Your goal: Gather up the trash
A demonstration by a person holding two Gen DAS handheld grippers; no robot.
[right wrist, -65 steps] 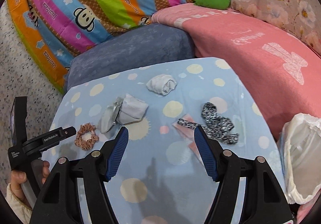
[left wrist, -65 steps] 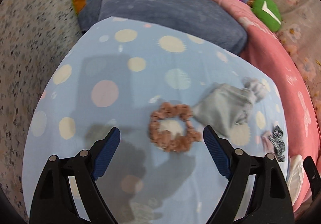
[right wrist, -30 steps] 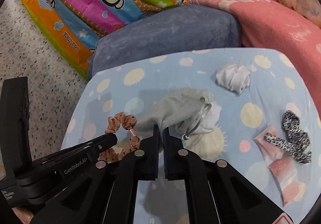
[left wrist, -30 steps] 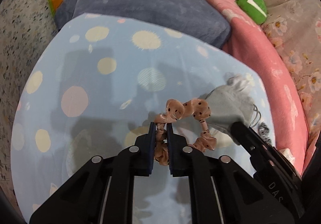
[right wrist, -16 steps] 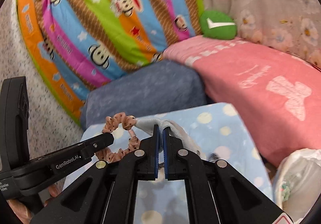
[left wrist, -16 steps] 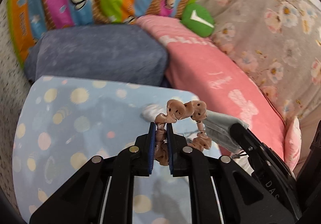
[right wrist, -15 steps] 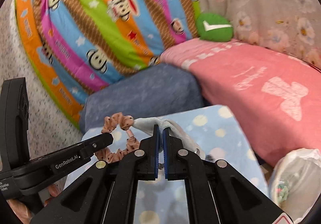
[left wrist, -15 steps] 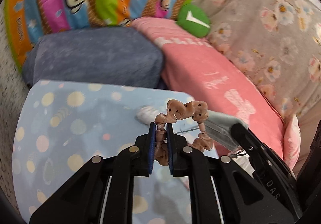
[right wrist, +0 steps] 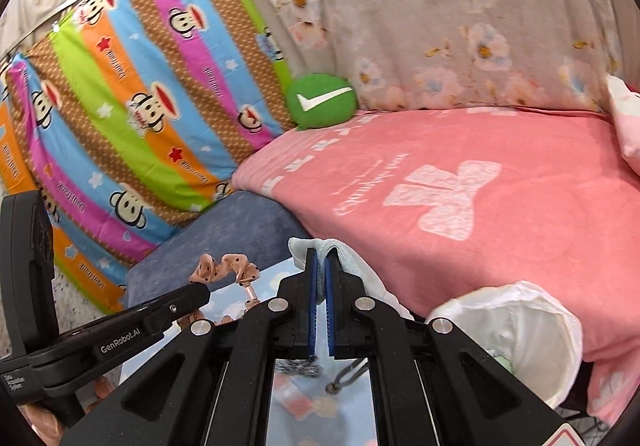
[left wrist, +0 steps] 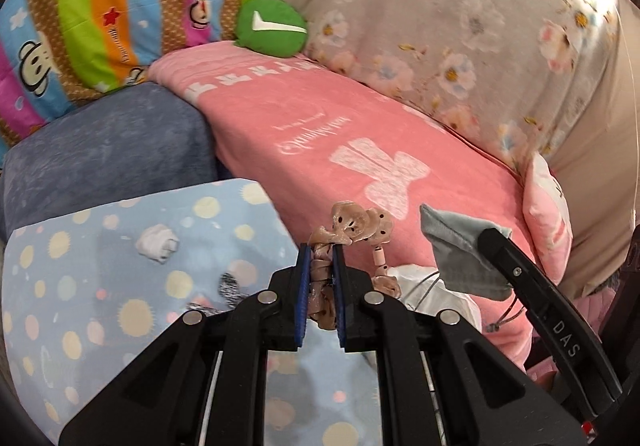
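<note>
My left gripper [left wrist: 320, 258] is shut on a pink dotted scrunchie [left wrist: 352, 224], which hangs in the air over the blue spotted cloth [left wrist: 80, 306]. To its right, the grey cloth pouch [left wrist: 460, 254] hangs from the right gripper's finger. In the right wrist view my right gripper [right wrist: 319, 266] is shut on that grey pouch [right wrist: 340, 252], and the scrunchie [right wrist: 224, 266] shows to the left on the left gripper's finger. A white lined trash bag [right wrist: 516, 334] stands open at the lower right, below the pink bed edge.
On the blue spotted cloth lie a crumpled white tissue [left wrist: 157, 242] and a black-and-white patterned band [left wrist: 230, 284]. A pink blanket [right wrist: 460, 186], a dark blue cushion [left wrist: 104, 154], a green round pillow [right wrist: 320, 100] and hung sheets surround the spot.
Both grippers closed on their items on the cloth, then rose and swung right toward the pink bed and the white bag. The cloth now sits lower left in view.
</note>
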